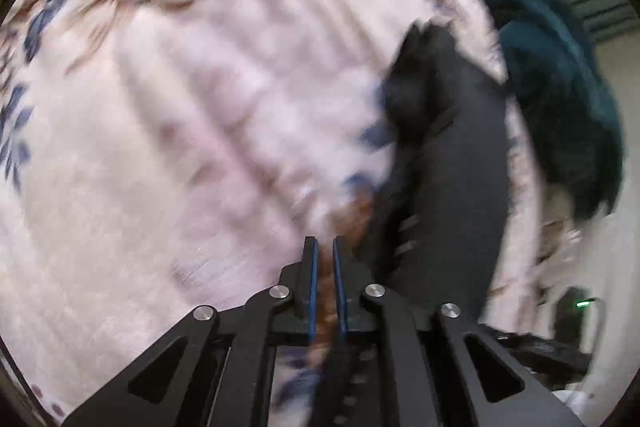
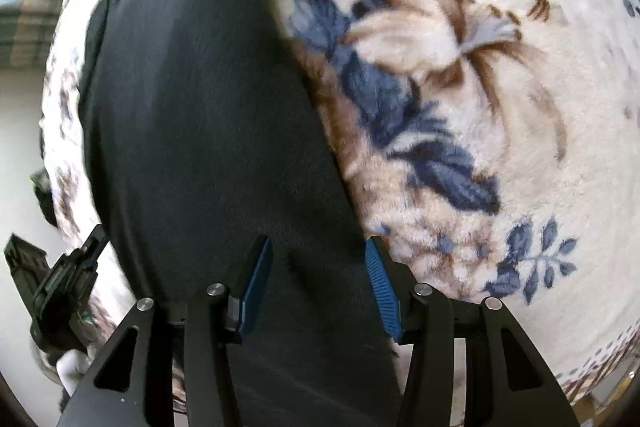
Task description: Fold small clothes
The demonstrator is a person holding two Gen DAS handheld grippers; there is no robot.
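Note:
A black garment lies spread flat on a cream floral blanket. My right gripper hovers open just above the garment's near part, and both blue pads are clear of the cloth. In the blurred left wrist view the black garment lies to the right of my left gripper. Its fingers are almost together, with only a thin slit showing blanket and no cloth visibly between them. The left gripper also appears at the lower left of the right wrist view, off the garment's edge.
A teal garment is heaped at the blanket's far right edge. Beyond the edge are pale floor and a dark device with a green light. A white-covered hand is behind the left gripper.

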